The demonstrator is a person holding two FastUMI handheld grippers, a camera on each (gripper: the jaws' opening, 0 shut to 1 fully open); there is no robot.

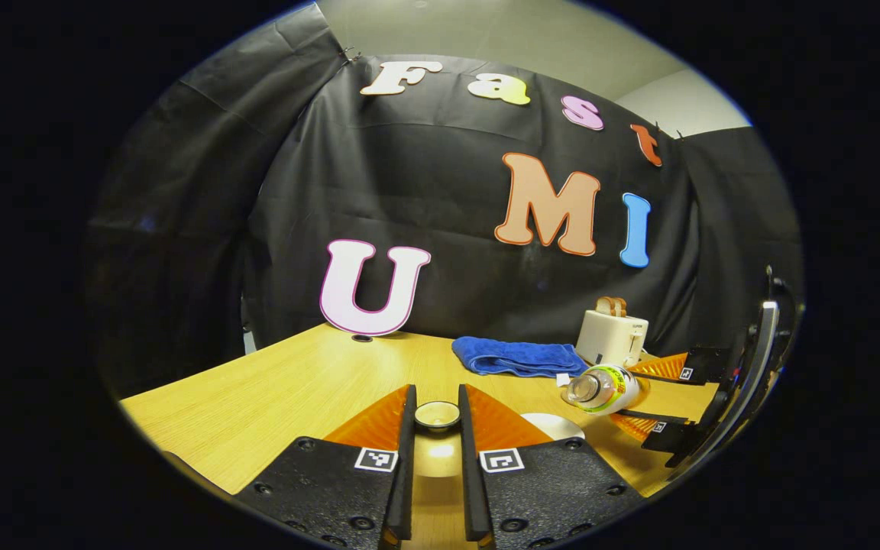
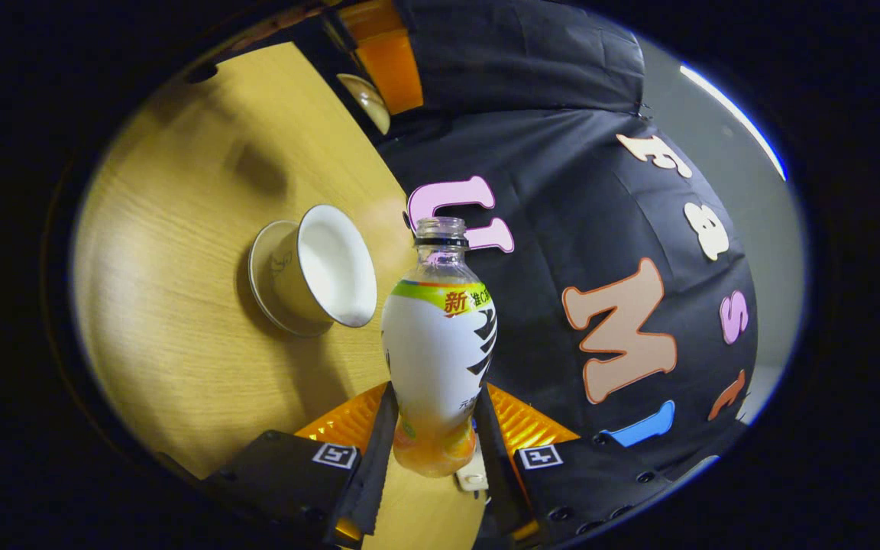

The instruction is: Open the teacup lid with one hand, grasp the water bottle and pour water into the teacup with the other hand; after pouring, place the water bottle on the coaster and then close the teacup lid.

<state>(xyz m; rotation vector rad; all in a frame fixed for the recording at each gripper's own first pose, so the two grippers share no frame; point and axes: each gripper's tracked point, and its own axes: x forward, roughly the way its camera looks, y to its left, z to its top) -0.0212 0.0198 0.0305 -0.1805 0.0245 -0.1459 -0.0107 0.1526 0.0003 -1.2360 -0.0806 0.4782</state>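
Wooden counter point(image 1: 279, 389) carrying all items, with the teacup point(image 2: 325, 267) as landmark. A white toaster point(image 1: 612, 338) stands at the counter's far edge, beyond the teacup, with a folded blue towel point(image 1: 520, 357) just beside it. Right gripper point(image 2: 431, 451): jaws clamped on the lower body of the uncapped water bottle point(image 2: 440, 344), which is tilted on its side with its open neck close to the teacup's rim. In the left gripper view the same bottle point(image 1: 604, 388) lies horizontal in the far gripper. The teacup sits uncovered on its saucer point(image 2: 260, 267), white inside. Left gripper point(image 1: 437, 428): jaws closed on the knob of the teacup lid point(image 1: 437, 415), held clear of the teacup.
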